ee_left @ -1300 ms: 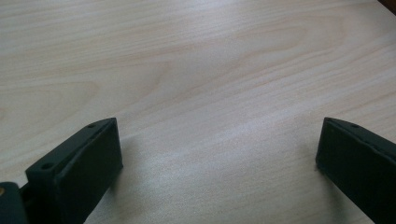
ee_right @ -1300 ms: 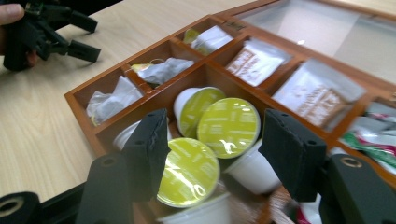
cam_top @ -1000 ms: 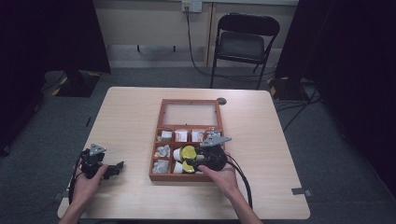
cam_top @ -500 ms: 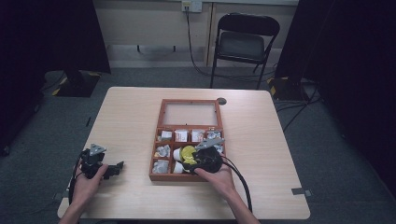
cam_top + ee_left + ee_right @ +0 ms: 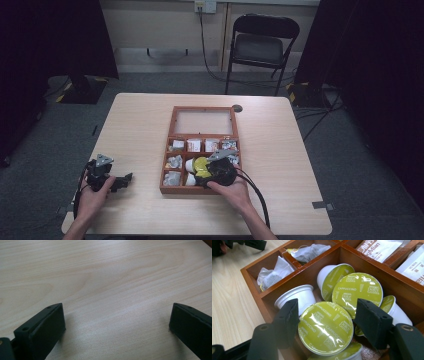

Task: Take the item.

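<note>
The right gripper (image 5: 325,322) is down inside the wooden box (image 5: 167,170), in the compartment packed with coffee pods. Its jaws have just been opening, and a pod with a green foil lid (image 5: 325,331) sits right between them. The left jaw is up against the pod's edge, the right one stands a hair off it, so I'd call that pod let go, not squeezed. Just past the jaw tips there's a second green-lidded pod (image 5: 357,293) leaning on the first, another pod (image 5: 334,277) behind that tipped on its side, and a white pod turned bottom-up (image 5: 295,298) right beside the left jaw. One more pod (image 5: 395,310) peeks out beyond the right jaw.

Further out from that gripper, the next compartments hold tea bags (image 5: 273,273) and paper sachets (image 5: 382,248).

The left gripper (image 5: 107,179) rests on the bare table (image 5: 112,277), well away from the box. Its jaws are spread wide with just wood grain between them.

In the high view the right hand (image 5: 235,192) sits at the near edge of the box.
</note>
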Demonstrator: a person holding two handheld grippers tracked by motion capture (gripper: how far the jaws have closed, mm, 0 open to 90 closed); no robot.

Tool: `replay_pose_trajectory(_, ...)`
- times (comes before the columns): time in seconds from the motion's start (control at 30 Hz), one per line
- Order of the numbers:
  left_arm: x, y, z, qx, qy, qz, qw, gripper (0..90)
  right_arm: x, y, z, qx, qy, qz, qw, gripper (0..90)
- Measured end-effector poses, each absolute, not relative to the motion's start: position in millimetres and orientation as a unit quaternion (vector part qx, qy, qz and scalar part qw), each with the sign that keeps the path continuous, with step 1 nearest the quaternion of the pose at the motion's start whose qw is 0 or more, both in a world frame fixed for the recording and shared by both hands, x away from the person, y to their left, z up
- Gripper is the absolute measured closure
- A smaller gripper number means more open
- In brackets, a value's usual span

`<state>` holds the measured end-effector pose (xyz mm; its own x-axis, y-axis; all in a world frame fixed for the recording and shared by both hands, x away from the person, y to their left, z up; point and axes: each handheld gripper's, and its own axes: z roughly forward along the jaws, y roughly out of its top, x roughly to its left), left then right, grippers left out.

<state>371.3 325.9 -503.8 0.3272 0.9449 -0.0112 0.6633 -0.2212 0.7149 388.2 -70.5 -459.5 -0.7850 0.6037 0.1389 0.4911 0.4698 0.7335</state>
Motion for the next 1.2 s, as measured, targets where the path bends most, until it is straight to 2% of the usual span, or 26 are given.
replay_pose_trajectory(0.43,371.3,326.0,-503.8,0.750,0.536,0.221,0.319,0.0,390.0,-64.9,-467.3,0.324,0.866,0.378,0.052,34.9)
replay_pose_trajectory(1.2,371.3,326.0,-503.8,0.750,0.536,0.221,0.319,0.0,389.7,-64.3,-467.5,0.321,0.871,0.367,0.060,37.8)
